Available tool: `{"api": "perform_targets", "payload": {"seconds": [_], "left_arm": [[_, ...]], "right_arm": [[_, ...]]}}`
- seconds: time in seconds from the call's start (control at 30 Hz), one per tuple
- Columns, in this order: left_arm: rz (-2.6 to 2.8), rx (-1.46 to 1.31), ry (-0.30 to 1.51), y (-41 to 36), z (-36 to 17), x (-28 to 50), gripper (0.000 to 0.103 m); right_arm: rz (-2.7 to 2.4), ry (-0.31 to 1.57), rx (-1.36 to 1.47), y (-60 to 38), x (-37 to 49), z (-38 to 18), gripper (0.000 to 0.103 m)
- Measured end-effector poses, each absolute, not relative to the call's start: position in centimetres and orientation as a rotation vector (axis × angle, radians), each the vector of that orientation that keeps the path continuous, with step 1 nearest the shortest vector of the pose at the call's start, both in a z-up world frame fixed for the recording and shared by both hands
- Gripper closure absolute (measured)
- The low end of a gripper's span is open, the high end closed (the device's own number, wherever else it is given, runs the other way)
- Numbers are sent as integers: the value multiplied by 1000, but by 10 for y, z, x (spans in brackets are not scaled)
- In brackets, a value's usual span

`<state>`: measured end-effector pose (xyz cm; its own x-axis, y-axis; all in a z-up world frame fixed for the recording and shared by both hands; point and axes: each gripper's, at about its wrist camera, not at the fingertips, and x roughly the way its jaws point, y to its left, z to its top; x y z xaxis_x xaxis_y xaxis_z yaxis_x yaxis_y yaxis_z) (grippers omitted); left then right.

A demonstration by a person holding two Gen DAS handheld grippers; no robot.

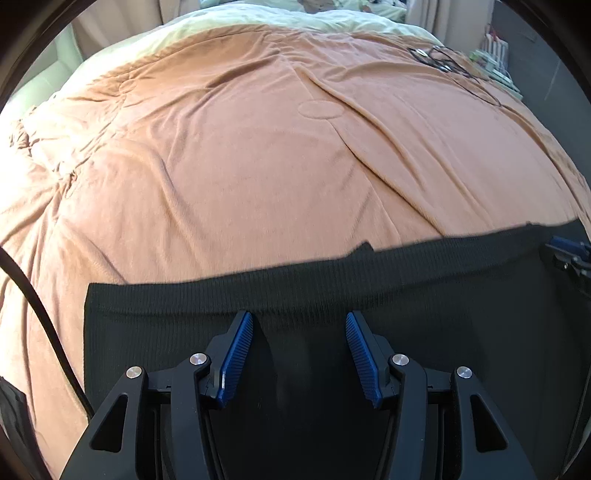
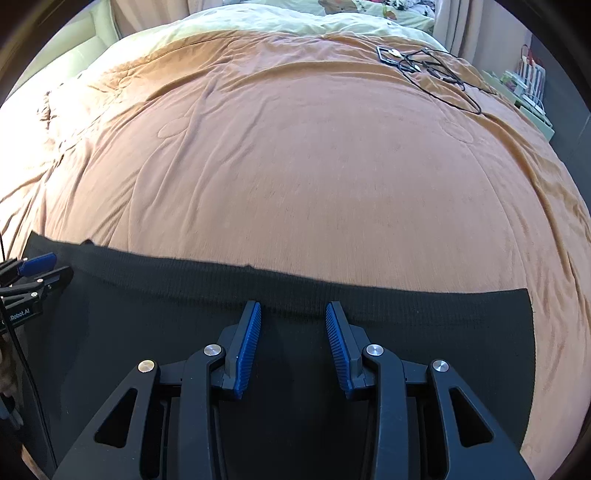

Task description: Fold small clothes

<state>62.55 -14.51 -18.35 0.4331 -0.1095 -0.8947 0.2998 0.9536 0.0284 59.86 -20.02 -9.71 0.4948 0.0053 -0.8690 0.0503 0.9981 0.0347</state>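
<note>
Black garment [image 1: 332, 295] lies flat on the orange blanket [image 1: 240, 166]; left gripper [image 1: 299, 321] and right gripper [image 2: 293, 312] hover above it, jaws apart, holding nothing.

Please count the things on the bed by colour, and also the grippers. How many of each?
Black garment: 1
Black cable bundle: 1
Orange blanket: 1
Pale green cover: 1
Grippers with blue pads: 2, left gripper, right gripper
Total: 6
</note>
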Motion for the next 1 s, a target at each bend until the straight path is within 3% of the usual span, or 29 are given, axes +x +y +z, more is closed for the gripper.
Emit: {"api": "perform_targets", "payload": {"seconds": [0.43,0.67,1.0], "left_arm": [[-237,65,1073,-143,-179,646,48],[-324,2,1042,-127,-152,612,48],[-362,102,1108,-133,-161,555,48]], "right_arm": [[-32,1020,105,-202,597,-82,69],[39,1023,94,-198,561,-66,69],[98,1128,43,-181,517,-83,68]]}}
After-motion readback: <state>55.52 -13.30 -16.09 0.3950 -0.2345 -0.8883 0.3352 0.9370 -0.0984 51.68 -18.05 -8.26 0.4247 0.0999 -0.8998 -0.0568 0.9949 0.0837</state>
